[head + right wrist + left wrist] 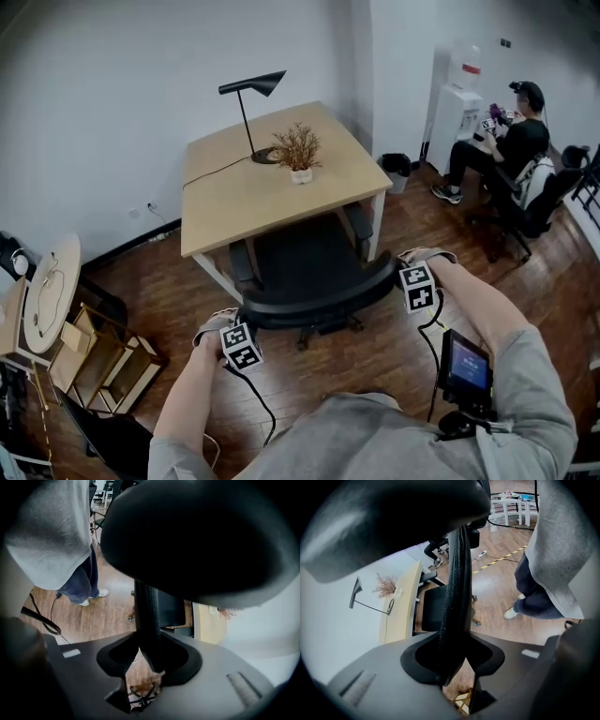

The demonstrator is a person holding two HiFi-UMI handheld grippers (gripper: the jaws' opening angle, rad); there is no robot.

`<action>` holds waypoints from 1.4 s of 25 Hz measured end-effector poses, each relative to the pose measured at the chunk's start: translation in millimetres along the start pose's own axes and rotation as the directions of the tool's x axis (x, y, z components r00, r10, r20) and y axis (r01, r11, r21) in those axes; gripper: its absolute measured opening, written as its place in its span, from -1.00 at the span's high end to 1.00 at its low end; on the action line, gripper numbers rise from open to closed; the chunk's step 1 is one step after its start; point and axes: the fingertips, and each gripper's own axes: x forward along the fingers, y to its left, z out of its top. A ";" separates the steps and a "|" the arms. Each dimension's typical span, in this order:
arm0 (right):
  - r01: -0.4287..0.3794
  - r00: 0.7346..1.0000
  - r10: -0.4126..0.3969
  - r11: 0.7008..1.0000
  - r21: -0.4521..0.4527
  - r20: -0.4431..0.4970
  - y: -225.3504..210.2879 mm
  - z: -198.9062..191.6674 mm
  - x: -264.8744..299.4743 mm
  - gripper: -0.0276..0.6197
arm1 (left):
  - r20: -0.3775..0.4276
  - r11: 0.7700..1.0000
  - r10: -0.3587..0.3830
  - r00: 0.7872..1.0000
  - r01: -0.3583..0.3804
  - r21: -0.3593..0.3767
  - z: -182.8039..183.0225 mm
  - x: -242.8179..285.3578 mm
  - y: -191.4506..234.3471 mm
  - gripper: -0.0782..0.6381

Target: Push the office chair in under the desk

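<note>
The black office chair (302, 262) stands with its seat partly beneath the wooden desk (234, 202), its curved backrest (319, 298) toward me. My left gripper (236, 319) is shut on the backrest's left end, and my right gripper (401, 267) is shut on its right end. In the left gripper view the backrest's mesh edge (454, 592) runs between the jaws of the left gripper (452, 634), with the desk (401, 609) beyond. In the right gripper view the same edge (147, 611) sits in the right gripper (150, 641). The chair's base is mostly hidden.
A black lamp (253, 89) and a potted dry plant (298, 150) stand on the desk, which sits in a wall corner. A seated person (511, 141) on another chair, a water dispenser (457, 98) and a bin (397, 169) are back right. Wooden crates (103, 366) lie left.
</note>
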 end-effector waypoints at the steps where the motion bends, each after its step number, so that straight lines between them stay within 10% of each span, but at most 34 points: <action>1: 0.001 1.000 -0.001 1.000 0.004 -0.006 -4.6 0.0 2.6 0.45 | 0.001 1.000 0.002 1.000 -0.002 0.002 -1.2 3.1 5.1 0.42; 35: 0.075 0.995 -0.074 0.997 -0.013 0.065 -180.7 -4.9 80.4 0.45 | -0.041 1.000 0.010 0.999 -0.010 -0.015 -29.3 90.7 172.1 0.42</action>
